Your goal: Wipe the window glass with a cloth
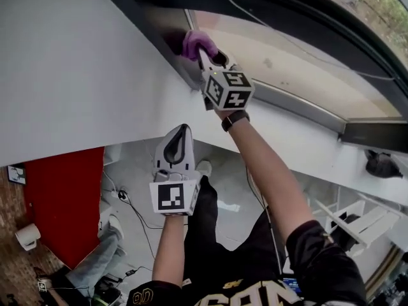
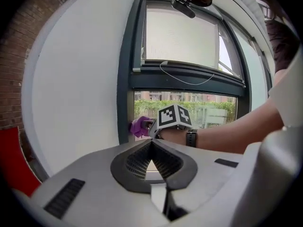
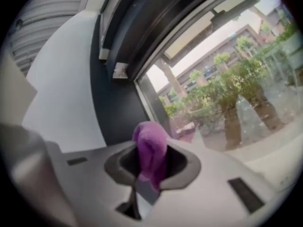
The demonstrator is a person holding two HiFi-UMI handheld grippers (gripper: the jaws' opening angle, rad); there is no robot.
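My right gripper (image 1: 203, 48) is shut on a purple cloth (image 1: 196, 41), pressing it against the window glass (image 1: 299, 62) at the pane's lower left corner beside the dark frame (image 1: 167, 27). In the right gripper view the purple cloth (image 3: 150, 152) bulges out between the jaws, close to the glass (image 3: 227, 98). My left gripper (image 1: 177, 146) hangs back below the sill, jaws shut with nothing between them. From the left gripper view I see the cloth (image 2: 140, 126) and the right gripper's marker cube (image 2: 173, 116) at the pane.
A white wall (image 1: 70, 62) runs left of the window and a white sill (image 1: 268, 132) lies below it. A thin cable (image 2: 184, 77) loops across the frame's crossbar. A red panel (image 1: 67, 196) and a paper roll (image 1: 27, 236) sit low at the left.
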